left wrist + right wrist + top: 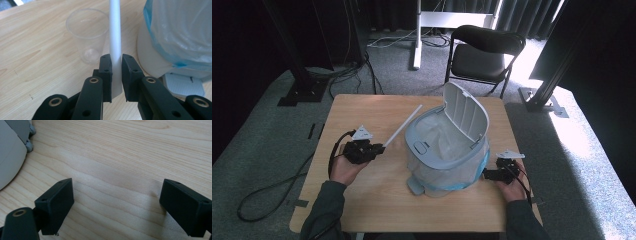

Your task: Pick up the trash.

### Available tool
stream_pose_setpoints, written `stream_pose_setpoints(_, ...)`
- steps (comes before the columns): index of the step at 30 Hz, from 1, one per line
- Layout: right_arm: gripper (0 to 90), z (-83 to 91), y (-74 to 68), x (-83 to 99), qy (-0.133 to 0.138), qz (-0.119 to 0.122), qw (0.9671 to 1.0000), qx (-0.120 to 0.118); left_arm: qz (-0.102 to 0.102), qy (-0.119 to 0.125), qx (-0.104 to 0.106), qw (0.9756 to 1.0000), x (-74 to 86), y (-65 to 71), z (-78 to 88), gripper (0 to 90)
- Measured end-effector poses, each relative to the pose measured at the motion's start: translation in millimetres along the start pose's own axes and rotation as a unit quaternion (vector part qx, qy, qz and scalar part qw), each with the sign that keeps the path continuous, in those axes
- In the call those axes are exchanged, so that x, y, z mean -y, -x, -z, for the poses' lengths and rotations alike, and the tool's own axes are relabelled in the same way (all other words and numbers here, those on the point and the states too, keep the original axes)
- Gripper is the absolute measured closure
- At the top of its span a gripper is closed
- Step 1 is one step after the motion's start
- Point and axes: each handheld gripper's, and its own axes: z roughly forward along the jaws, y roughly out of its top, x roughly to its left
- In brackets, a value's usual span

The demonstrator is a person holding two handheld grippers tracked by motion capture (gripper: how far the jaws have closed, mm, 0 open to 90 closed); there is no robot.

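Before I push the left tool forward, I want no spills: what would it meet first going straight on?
Probably the clear plastic cup, just left of the white tube that the left tool holds. The bin lies right of that line; depth is unclear.

Bin (447,165) with raised lid (467,115) blocked table (362,200) centre between hands. Clear cup (88,32) stood just left of held tube (115,37). Bare wood lay open along near edge.

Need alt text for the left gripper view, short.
The left gripper clamps a white tube between its black jaws above a wooden table. A clear plastic cup lies behind; a bag-lined white bin stands right.
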Motion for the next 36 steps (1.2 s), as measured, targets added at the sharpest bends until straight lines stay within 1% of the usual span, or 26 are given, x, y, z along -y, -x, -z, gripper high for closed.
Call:
stream_pose_setpoints(3, 11.2, 0.0, 0.0, 0.0, 0.000, 0.000, 1.0000, 0.000, 0.002, 0.014, 0.009, 0.9999, -1.1, -1.0, 5.5, 79.1)
stream_pose_setpoints(11, 11.2, 0.0, 0.0, 0.0, 0.000, 0.000, 1.0000, 0.000, 0.009, 0.042, 0.021, 0.9989, 0.4, -3.8, 17.1, 79.1)
stream_pose_setpoints(14, 11.2, 0.0, 0.0, 0.0, 0.000, 0.000, 1.0000, 0.000, 0.008, 0.047, 0.023, 0.9986, 0.9, -4.4, 19.8, 79.1)
stream_pose_setpoints(17, 11.2, 0.0, 0.0, 0.0, 0.000, 0.000, 1.0000, 0.000, 0.008, 0.057, 0.031, 0.9979, 0.9, -4.8, 24.8, 79.1)
stream_pose_setpoints(20, 11.2, 0.0, 0.0, 0.0, 0.000, 0.000, 1.0000, 0.000, 0.004, 0.064, 0.037, 0.9973, 0.1, -3.0, 29.2, 79.1)
stream_pose_setpoints(22, 11.2, 0.0, 0.0, 0.0, 0.000, 0.000, 1.0000, 0.000, 0.002, 0.070, 0.046, 0.9965, -0.4, -0.9, 31.7, 79.1)
stream_pose_setpoints(26, 11.2, 0.0, 0.0, 0.0, 0.000, 0.000, 1.0000, 0.000, -0.001, 0.080, 0.058, 0.9951, -1.9, 3.7, 35.7, 79.1)
stream_pose_setpoints(31, 11.2, 0.0, 0.0, 0.0, 0.000, 0.000, 1.0000, 0.000, -0.013, 0.091, 0.070, 0.9933, -5.0, 7.1, 42.4, 79.1)
stream_pose_setpoints(34, 11.2, 0.0, 0.0, 0.0, 0.000, 0.000, 1.0000, 0.000, -0.019, 0.102, 0.084, 0.9911, -6.1, 9.9, 46.5, 79.1)
stream_pose_setpoints(36, 11.2, 0.0, 0.0, 0.0, 0.000, 0.000, 1.0000, 0.000, -0.026, 0.106, 0.086, 0.9903, -7.1, 12.1, 49.2, 79.1)
